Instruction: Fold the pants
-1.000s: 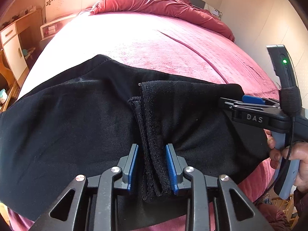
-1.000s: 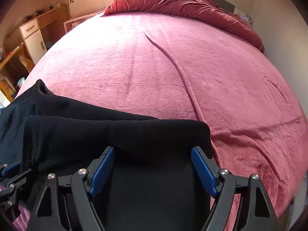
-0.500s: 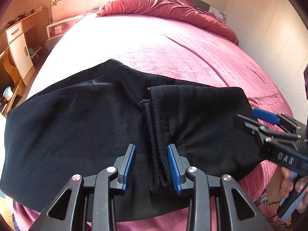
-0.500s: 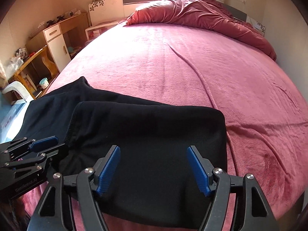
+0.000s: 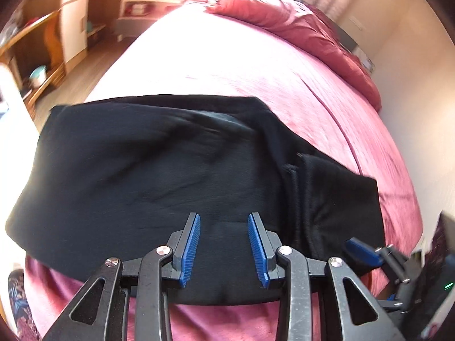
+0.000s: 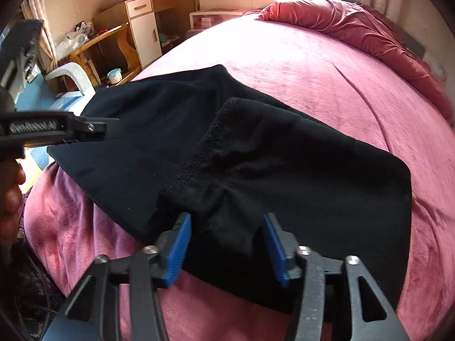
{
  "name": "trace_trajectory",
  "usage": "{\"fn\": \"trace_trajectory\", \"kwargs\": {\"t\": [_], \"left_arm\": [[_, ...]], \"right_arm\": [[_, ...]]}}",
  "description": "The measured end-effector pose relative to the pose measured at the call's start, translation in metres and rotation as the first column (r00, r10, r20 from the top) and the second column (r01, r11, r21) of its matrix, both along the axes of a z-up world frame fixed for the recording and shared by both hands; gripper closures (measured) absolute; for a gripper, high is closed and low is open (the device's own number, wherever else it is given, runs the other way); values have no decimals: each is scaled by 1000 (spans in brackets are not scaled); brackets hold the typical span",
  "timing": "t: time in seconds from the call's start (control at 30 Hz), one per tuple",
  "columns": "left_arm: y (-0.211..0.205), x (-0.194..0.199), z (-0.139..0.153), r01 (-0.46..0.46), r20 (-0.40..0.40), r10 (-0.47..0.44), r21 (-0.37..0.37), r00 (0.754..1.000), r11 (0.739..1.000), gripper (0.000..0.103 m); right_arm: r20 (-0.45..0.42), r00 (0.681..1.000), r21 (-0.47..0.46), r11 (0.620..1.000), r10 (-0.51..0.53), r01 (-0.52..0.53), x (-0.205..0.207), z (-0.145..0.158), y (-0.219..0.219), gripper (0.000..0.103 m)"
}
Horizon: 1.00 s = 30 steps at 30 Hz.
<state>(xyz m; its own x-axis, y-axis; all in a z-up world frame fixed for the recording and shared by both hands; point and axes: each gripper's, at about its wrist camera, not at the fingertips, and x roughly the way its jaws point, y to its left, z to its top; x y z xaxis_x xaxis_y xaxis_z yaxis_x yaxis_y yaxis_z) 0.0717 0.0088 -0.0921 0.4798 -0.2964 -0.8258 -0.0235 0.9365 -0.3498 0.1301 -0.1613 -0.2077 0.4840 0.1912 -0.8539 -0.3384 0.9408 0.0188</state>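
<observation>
The black pants [image 5: 159, 176] lie folded across the near edge of the pink bed, with the leg ends folded back over the right part [image 6: 284, 164]. My left gripper [image 5: 224, 244] is open and empty, hovering over the pants' near edge left of the fold. My right gripper [image 6: 227, 244] is open and empty over the folded leg ends near their hemmed edge [image 6: 204, 145]. The right gripper also shows low at the right of the left wrist view [image 5: 378, 258]. The left gripper shows at the left of the right wrist view [image 6: 85, 128].
The pink bedspread [image 6: 298, 65] stretches far beyond the pants, with a rumpled red duvet [image 6: 355, 25] at the head. A wooden desk and white cabinet [image 6: 142, 28] stand left of the bed. A light chair [image 6: 71, 74] is by the bed's near left corner.
My left gripper has let go of the folded leg ends and moved left over the pants, jaws wider. My right gripper has swung left and narrowed a little. Both views have tilted.
</observation>
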Motion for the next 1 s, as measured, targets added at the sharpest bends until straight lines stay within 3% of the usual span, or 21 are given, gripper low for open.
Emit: {"fn": "trace_trajectory", "kwargs": {"t": [0.13,0.2,0.27,0.37,0.53,0.63,0.83,1.0], "left_arm": [[56,-7,2,-145,-43,141,-87,989,986,67],[88,-14,1,-238,-74,230,-142,970,961,67],[124,-24,2,-344,-100,330,-190,939,920,67],[178,-43,0,-495,-153,471,-247,869,833,64],[244,-79,-34,-690,-311,616,-315,724,652,61],[255,-84,-60,-735,-398,618,-350,678,581,61],[257,-75,-105,-760,-480,589,-403,650,510,60],[260,-63,-111,-760,-465,601,-404,650,509,60]], "right_arm": [[1,1000,-44,999,10,-10,6,-13,13,67],[4,1000,-32,999,7,-7,4,-10,11,67],[3,1000,1,1000,-9,9,2,-6,5,67],[21,999,40,999,-34,34,-3,-2,-3,58],[17,998,71,996,-64,63,-4,-7,-8,52],[17,997,80,994,-70,69,-4,-7,-9,51],[9,996,83,993,-89,88,-4,-7,-14,46],[12,996,67,994,-90,89,-4,-9,-12,45]]}}
